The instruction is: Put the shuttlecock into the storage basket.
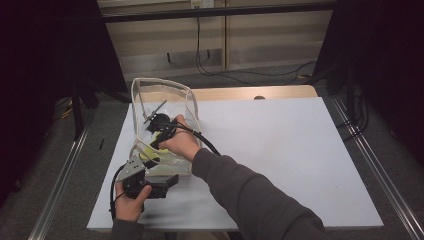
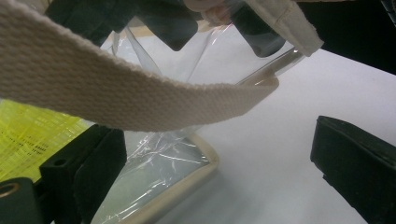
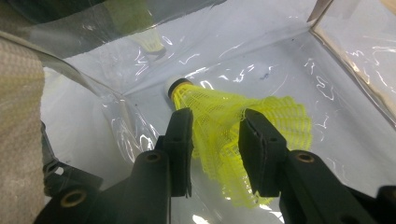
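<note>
A clear plastic bag [image 1: 165, 90] with beige trim stands on the white table [image 1: 280, 150]. My right gripper [image 1: 159, 131] reaches inside it. In the right gripper view its jaws [image 3: 215, 135] straddle the mesh skirt of a yellow shuttlecock [image 3: 280, 116], which lies on the bag's floor with its white cork [image 3: 176, 85] pointing away; both pads touch the squeezed skirt. My left gripper [image 1: 167, 186] sits at the bag's near corner. In the left gripper view its jaws [image 2: 217, 140] stand wide apart, with the bag's trimmed corner [image 2: 196, 172] between them and untouched.
A beige woven strap [image 2: 116, 88] of the bag hangs across the left gripper view. A second pale shuttlecock [image 3: 147, 42] lies deeper in the bag. Yellow mesh [image 2: 28, 140] shows through the bag wall. Bare table stretches to the right.
</note>
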`<state>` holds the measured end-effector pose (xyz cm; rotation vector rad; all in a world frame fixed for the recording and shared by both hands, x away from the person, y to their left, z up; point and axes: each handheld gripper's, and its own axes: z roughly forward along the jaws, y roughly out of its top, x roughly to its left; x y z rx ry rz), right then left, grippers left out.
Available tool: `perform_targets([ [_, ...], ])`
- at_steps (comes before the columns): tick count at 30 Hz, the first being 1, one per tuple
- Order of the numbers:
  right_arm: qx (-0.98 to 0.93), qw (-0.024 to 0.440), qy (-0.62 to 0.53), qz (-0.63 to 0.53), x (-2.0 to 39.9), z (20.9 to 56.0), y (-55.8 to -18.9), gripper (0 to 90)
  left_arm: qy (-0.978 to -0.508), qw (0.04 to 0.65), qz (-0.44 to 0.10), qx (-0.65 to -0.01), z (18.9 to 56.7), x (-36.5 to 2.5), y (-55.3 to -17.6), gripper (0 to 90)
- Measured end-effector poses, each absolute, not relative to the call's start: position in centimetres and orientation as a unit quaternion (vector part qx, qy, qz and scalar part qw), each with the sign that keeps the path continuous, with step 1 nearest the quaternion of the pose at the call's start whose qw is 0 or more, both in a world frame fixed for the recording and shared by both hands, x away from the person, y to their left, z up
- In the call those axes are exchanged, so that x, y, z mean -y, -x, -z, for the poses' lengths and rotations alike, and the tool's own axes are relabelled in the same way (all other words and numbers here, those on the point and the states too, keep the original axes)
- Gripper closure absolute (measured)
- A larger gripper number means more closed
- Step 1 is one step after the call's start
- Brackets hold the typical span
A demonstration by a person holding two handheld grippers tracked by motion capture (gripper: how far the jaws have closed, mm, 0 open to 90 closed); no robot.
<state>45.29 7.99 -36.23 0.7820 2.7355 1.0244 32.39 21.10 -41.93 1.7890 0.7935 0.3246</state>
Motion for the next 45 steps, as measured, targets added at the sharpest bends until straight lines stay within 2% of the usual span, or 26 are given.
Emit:
perform_targets([
  [20,-0.903,0.054,-0.263,-0.336,-7.4,35.7,-44.7,60.5,-0.755,0.548,-0.138,-0.332,41.9,-21.0,-32.4,3.6],
  [45,-0.897,0.047,-0.276,-0.343,-6.3,34.6,-44.2,50.5,-0.755,0.548,-0.137,-0.332,41.8,-21.0,-32.3,3.6],
])
